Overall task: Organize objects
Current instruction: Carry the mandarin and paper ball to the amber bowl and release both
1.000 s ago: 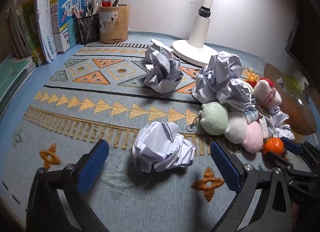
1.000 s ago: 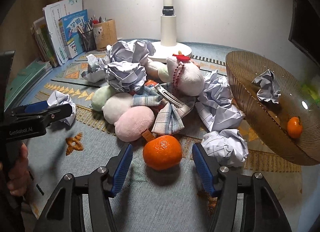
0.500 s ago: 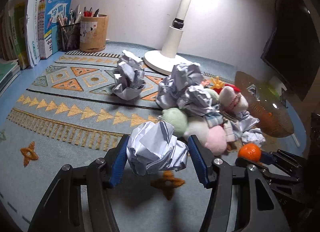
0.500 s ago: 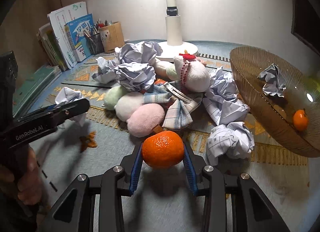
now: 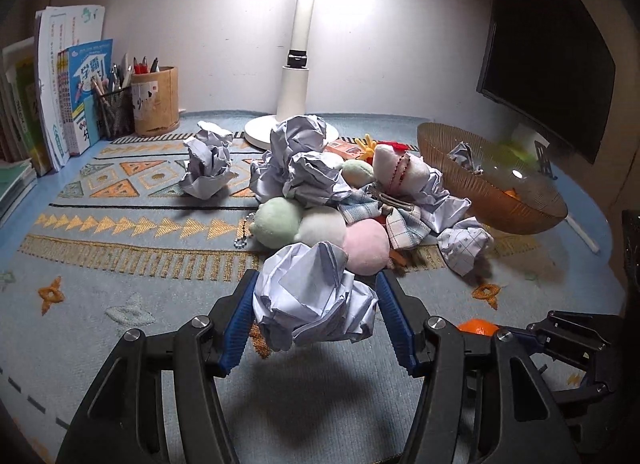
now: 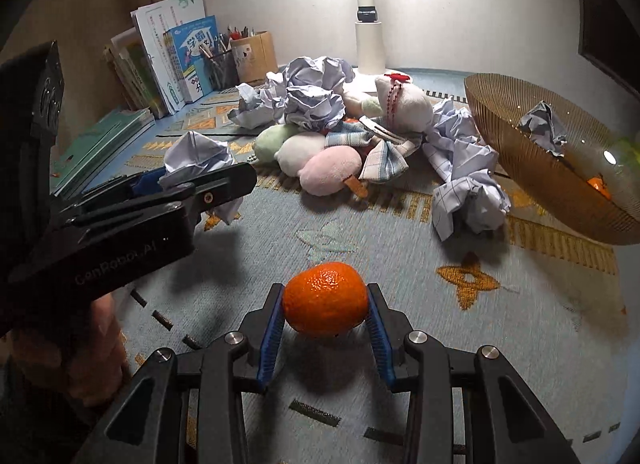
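Orange, lifted off the mat, sits pinched between my right gripper pads, while my left gripper squeezes a paper ball. The round fruit could squirt free if I tilt; farther off, the bowl leans and may tip under a drop.

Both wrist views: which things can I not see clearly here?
- Orange fruit in the bowl, right view: mostly hidden by its ribbed wall.
- Tangerine, left view: mostly behind the left tool's finger.
- Book titles, left view: too small.
- Monitor: cut by the edge.
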The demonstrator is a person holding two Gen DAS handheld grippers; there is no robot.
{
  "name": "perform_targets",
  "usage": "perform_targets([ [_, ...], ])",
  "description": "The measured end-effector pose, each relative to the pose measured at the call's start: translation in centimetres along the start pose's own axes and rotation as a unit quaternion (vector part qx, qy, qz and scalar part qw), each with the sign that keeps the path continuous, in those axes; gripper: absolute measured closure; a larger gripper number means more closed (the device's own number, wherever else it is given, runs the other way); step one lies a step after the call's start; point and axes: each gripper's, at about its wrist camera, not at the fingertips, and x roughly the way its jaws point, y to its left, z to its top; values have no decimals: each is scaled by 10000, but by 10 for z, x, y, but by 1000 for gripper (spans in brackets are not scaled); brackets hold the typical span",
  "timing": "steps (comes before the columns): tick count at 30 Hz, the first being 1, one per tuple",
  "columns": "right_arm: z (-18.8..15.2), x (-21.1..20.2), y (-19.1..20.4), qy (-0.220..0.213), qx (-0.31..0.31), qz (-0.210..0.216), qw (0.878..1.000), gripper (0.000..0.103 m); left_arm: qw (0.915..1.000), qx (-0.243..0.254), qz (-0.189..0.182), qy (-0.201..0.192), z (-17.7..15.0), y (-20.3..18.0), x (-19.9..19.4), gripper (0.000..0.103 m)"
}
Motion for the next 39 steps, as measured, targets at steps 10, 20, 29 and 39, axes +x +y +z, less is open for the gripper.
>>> perform_targets([
  [10, -4, 3, -7, 66, 179, 211, 9996, 63, 9999, 93, 136, 46, -11, -5, -2, 46],
  [20, 0, -30, -5, -454, 93, 265, 9986, 65, 9996, 227, -86, -129, -3, -24, -25, 46],
  [29, 50, -133, -93, -1930, 1101, -847, 9713, 65, 9930, 257, -912, -710, 72, -83, -25, 46],
  [39, 52, -94, -214, -1229, 2790, -772, 9493, 55, 9840, 292, -1755, 60, 100, -148, 69, 14],
])
